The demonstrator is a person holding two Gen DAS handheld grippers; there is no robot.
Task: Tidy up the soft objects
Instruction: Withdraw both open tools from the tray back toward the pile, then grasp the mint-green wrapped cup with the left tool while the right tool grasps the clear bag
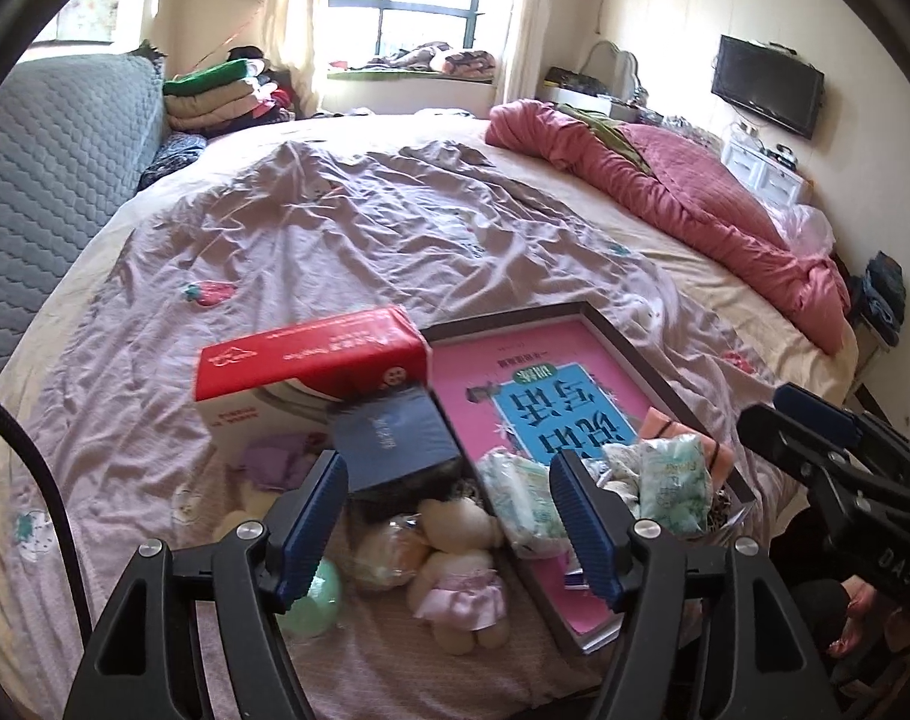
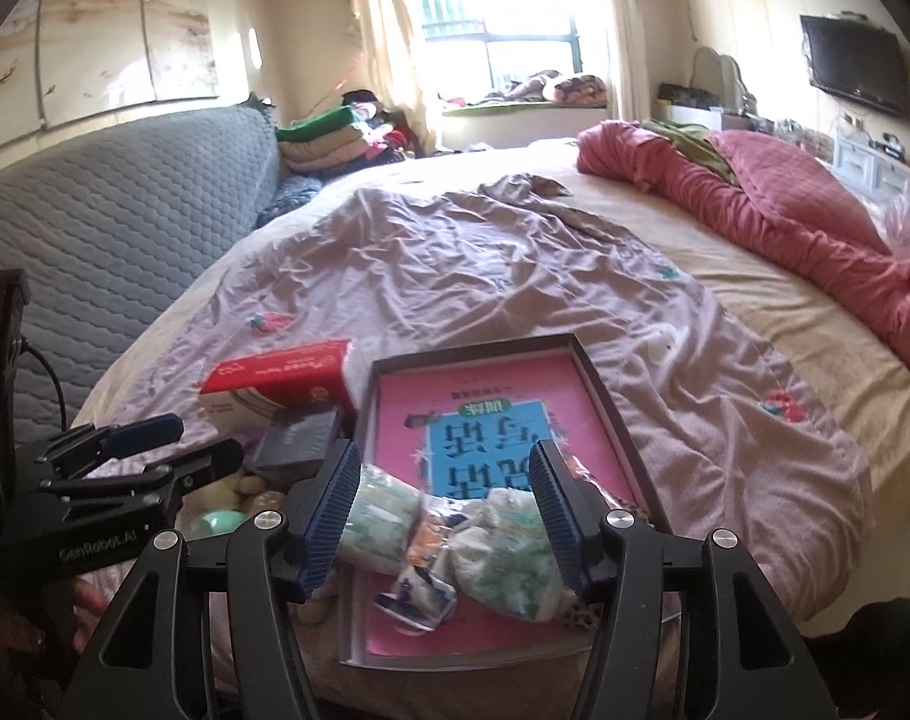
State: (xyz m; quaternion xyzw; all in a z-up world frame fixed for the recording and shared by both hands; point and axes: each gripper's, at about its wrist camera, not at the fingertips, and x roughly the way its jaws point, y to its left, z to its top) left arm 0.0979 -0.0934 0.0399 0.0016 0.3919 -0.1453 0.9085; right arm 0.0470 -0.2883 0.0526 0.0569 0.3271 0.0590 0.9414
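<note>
I have both grippers hovering over the bed (image 1: pixel 347 228), fingers wide apart, nothing held: L gripper (image 1: pixel 446 519) sits over the plush bear (image 1: pixel 455 576), R gripper (image 2: pixel 443 516) over the soft packs (image 2: pixel 503 546) in the tray (image 2: pixel 611 402). Bear lies on the sheet just left of the tray wall, directly below and between L fingers, long axis running roughly along my approach, head away from me. L is clearly nearer the bear; R is better placed for the packs, which straddle its gap.

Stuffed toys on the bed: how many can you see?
1 for sure: a cream teddy bear in a pink skirt, left of the tray. A yellowish soft shape behind the left jaws may be another.
</note>
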